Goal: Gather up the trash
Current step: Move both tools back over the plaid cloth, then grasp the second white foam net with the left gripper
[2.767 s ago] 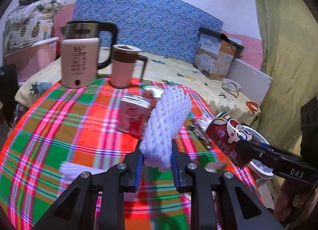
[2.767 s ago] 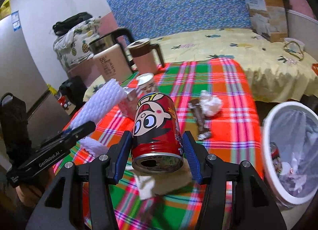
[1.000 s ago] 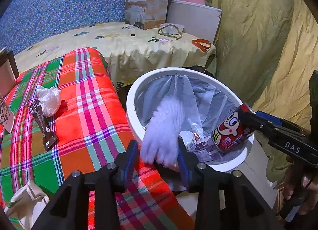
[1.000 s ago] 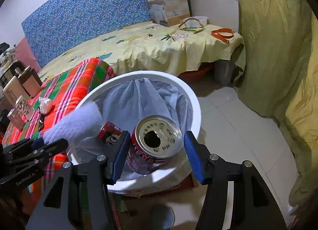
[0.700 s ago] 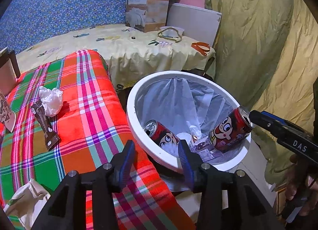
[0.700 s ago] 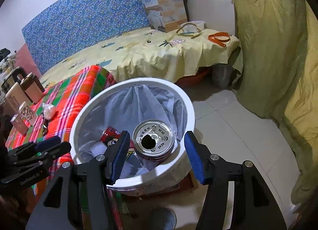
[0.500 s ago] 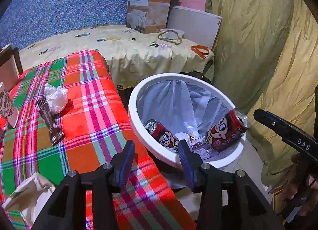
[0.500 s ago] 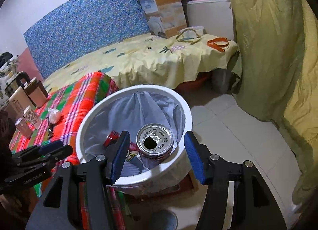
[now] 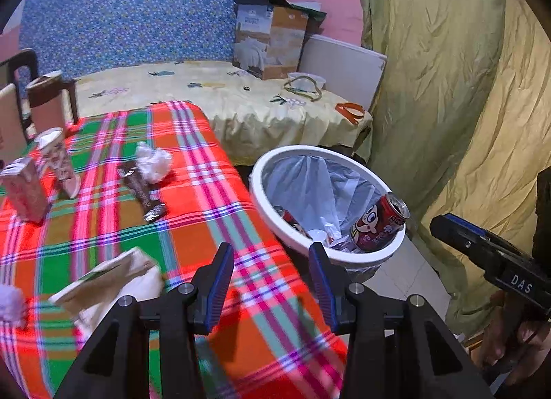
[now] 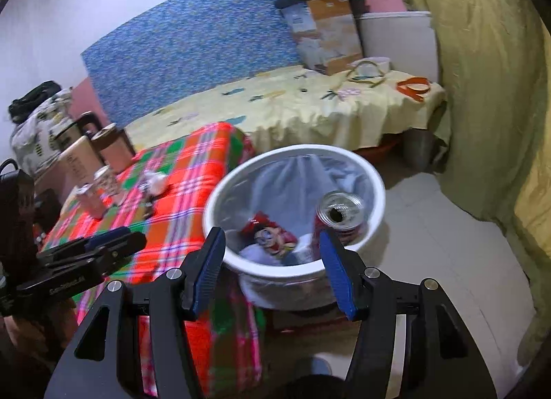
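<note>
Now that both loads have dropped, the white lined trash bin beside the plaid-clothed table holds the red cartoon can that the right gripper carried. The left gripper, its jaws just widened, and the right both stand empty and apart. A crumpled tissue and brown wrapper remain, so collecting goes on.
</note>
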